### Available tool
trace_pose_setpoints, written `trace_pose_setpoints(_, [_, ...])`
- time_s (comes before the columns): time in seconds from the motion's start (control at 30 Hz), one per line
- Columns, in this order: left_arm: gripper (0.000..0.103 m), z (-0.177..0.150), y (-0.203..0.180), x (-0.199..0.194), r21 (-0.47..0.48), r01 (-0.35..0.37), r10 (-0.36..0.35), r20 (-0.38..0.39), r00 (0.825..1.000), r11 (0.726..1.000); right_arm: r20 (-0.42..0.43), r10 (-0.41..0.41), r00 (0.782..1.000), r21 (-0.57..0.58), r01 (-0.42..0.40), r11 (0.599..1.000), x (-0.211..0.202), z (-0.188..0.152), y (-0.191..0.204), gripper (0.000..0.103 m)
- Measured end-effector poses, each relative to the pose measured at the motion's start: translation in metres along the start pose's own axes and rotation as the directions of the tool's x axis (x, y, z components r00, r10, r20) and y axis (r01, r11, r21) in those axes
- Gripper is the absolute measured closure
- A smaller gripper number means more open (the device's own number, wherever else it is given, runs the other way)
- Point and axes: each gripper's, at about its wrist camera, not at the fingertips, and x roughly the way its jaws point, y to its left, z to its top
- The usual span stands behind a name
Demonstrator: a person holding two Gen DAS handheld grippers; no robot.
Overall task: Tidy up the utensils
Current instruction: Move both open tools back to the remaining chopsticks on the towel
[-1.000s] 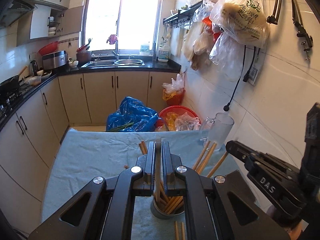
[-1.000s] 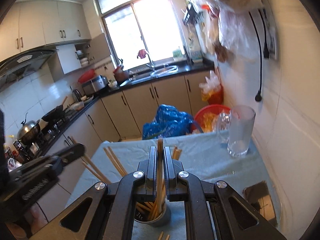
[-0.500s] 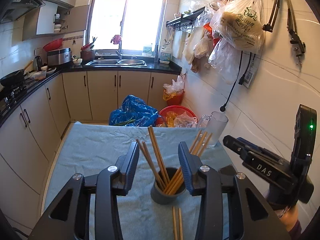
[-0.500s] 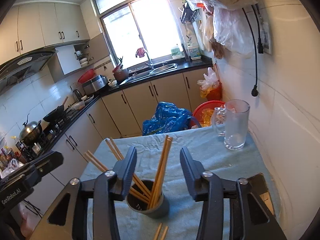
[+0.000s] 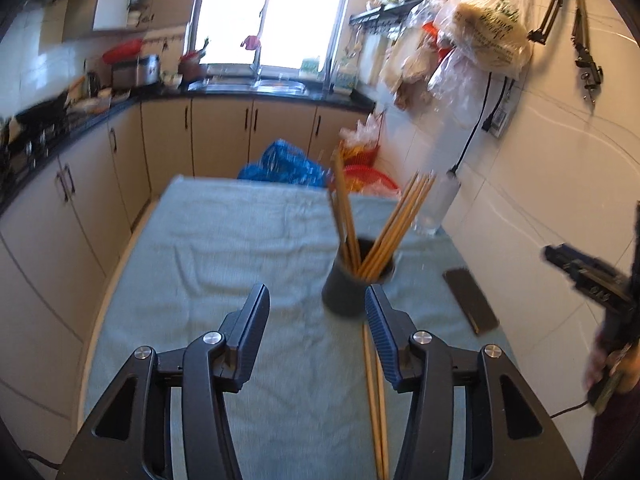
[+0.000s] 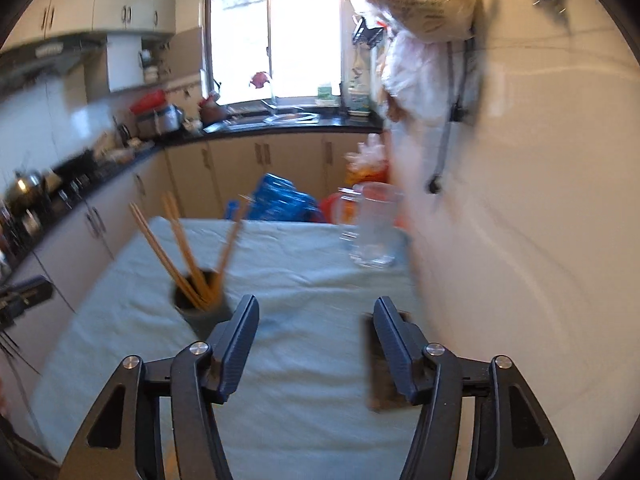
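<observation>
dark printing runs across the yellowish plastic bag [image 5: 490, 28] hanging on the wall and white marks sit on the other hand-held gripper [image 5: 592, 276] at the right edge, but blur leaves all of it unreadable, so no text can be read.
</observation>
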Motion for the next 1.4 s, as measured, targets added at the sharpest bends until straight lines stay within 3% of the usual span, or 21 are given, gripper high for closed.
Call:
trace_pose_setpoints(0.1, [0.055, -0.023, 0.01, 0.009, -0.035, -0.001, -0.001, -0.063, 0.998, 0.999, -0.009, -0.1, 0.995, -0.038, 0.099, 0.994, -0.022, -0.014, -0.022, 0.035])
trace_pose_setpoints(0.2, [0.055, -0.045, 0.012, 0.022, -0.031, -0.01, 0.007, -0.118, 0.993, 0.999, -0.012, -0.178, 0.984, -0.052, 0.177, 0.983, -0.039, -0.023, -0.04, 0.025])
trace_pose_setpoints(0.3, [0.055, -0.065, 0.004, 0.037, 0.006, -0.009, 0.01, -0.17, 0.985, 1.0, -0.026, -0.205, 0.978, -0.058, 0.203, 0.977, -0.05, -0.041, -0.045, 0.022])
trace_pose_setpoints(0.53, [0.055, -0.11, -0.028, 0.086, 0.117, 0.048, -0.008, -0.319, 0.948, 0.992, -0.187, -0.047, 0.981, -0.031, 0.042, 0.999, -0.001, -0.113, -0.016, 0.022])
trace_pose_setpoints(0.67, [0.062, -0.118, -0.044, 0.107, 0.155, 0.078, -0.018, -0.354, 0.935, 0.985, -0.272, 0.069, 0.96, 0.022, -0.065, 0.998, 0.037, -0.145, 0.006, 0.022])
trace_pose_setpoints(0.83, [0.075, -0.114, -0.056, 0.131, 0.169, 0.086, -0.017, -0.373, 0.928, 0.982, -0.309, 0.183, 0.933, 0.107, -0.158, 0.982, 0.062, -0.158, 0.019, 0.022])
trace_pose_setpoints(1.1, [0.081, -0.108, -0.066, 0.165, 0.182, 0.089, -0.008, -0.402, 0.916, 0.979, -0.331, 0.233, 0.914, 0.152, -0.192, 0.97, 0.084, -0.165, 0.025, 0.022])
trace_pose_setpoints(1.23, [0.094, -0.104, -0.068, 0.174, 0.199, 0.07, 0.015, -0.398, 0.917, 0.978, -0.345, 0.238, 0.908, 0.158, -0.194, 0.968, 0.092, -0.168, 0.027, 0.022])
trace_pose_setpoints(1.4, [0.096, -0.097, -0.054, 0.178, 0.107, 0.068, -0.018, -0.414, 0.91, 0.992, -0.353, 0.248, 0.902, 0.154, -0.206, 0.966, 0.096, -0.167, 0.034, 0.022])
